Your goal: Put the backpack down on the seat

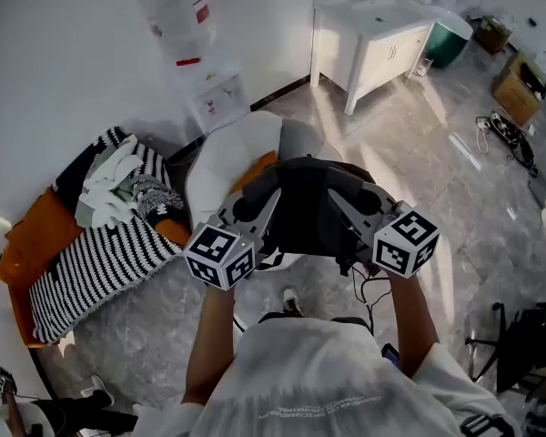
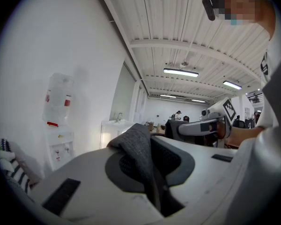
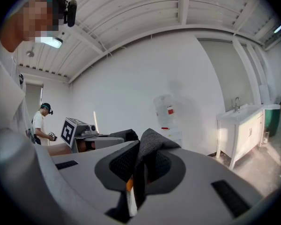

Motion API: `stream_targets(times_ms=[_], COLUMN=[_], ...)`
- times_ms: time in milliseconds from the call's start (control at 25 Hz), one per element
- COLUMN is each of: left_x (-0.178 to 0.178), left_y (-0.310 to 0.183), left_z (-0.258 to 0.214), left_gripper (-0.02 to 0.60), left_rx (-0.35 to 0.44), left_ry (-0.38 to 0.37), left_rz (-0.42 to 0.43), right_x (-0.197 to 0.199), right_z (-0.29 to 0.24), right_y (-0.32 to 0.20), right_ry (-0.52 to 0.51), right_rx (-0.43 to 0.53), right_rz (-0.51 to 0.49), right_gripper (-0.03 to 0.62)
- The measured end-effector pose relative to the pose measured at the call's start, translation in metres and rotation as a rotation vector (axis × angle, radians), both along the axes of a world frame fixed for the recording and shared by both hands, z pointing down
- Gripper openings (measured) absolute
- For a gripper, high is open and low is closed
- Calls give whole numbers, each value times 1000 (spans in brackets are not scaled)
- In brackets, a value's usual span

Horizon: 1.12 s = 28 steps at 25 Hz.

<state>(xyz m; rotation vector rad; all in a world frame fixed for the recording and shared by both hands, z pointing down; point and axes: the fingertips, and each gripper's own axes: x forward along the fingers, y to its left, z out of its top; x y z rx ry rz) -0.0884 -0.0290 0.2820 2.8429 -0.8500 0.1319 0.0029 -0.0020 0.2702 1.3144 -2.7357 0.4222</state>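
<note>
Two grey straps carry the load: the left gripper [image 1: 255, 204] clamps one strap [image 2: 134, 149], the right gripper [image 1: 348, 198] another [image 3: 150, 146]. The dark backpack [image 1: 305, 217] hangs between their tips, with the white seat [image 1: 223, 157] just beyond

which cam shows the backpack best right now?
Head view: most of the dark backpack hangs between the left claw and right claw, by the white seat. The left and right gripper views each show only a grey fabric fold pinched in the jaws.
</note>
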Motion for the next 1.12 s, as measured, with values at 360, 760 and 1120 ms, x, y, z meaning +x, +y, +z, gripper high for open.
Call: stream_targets(times_ms=[360, 760, 1120], left_x=[3, 20, 33], left_y=[-36, -92, -149], left_z=[10, 27, 42], left_gripper=[60, 60, 61], left_rx=[-19, -69, -112], left_ry=[-17, -44, -55], left_rz=[-2, -47, -68], right_x=[3, 22, 38], right_z=[14, 32, 50], right_y=[-35, -95, -162], right_ry=[6, -14, -36], right_rx=[-23, -53, -92], right_rz=[-4, -51, -96], right_gripper=[32, 32, 32])
